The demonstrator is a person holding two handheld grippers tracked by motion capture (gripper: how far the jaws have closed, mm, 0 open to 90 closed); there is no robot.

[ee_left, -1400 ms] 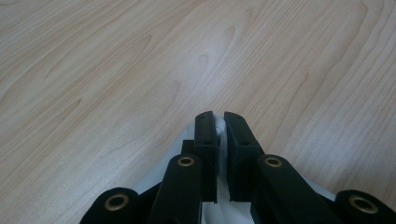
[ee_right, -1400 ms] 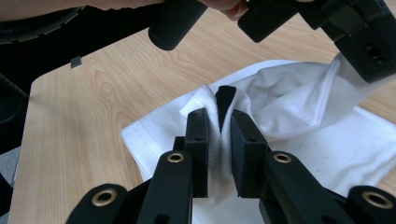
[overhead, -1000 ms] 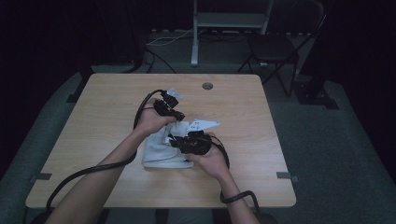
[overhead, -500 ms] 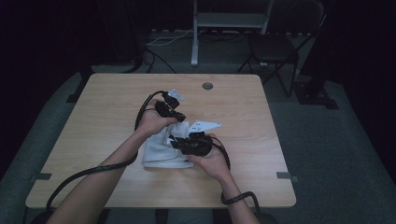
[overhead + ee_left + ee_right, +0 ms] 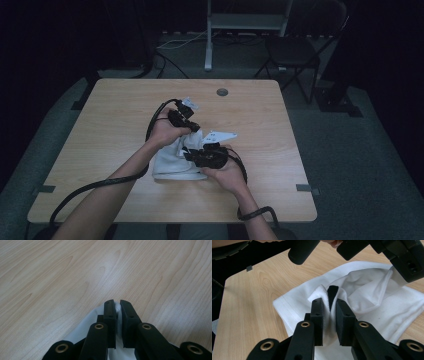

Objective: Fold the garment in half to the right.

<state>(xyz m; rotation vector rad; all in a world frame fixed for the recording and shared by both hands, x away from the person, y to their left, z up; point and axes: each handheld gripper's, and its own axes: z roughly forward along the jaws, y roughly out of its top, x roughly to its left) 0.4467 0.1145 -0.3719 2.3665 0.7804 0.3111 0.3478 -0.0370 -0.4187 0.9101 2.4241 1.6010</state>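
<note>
Jaws: left gripper [image 5: 117,305] and right gripper [image 5: 329,305] each clamped on white cloth [image 5: 172,160] folds.
Cloth: mid-table [image 5: 100,125], bare wood all round to every edge.

Table: we see a light wooden table [image 5: 110,125] with a round grommet [image 5: 222,92] near its far edge.
On it: a white cloth [image 5: 172,162] lies mid-table.

A light wooden table [image 5: 115,125] stands on grey carpet [image 5: 360,150] in a dim room. Behind it, against the dark, wait a black chair [image 5: 295,50] and a pale metal stand [image 5: 240,22].
</note>
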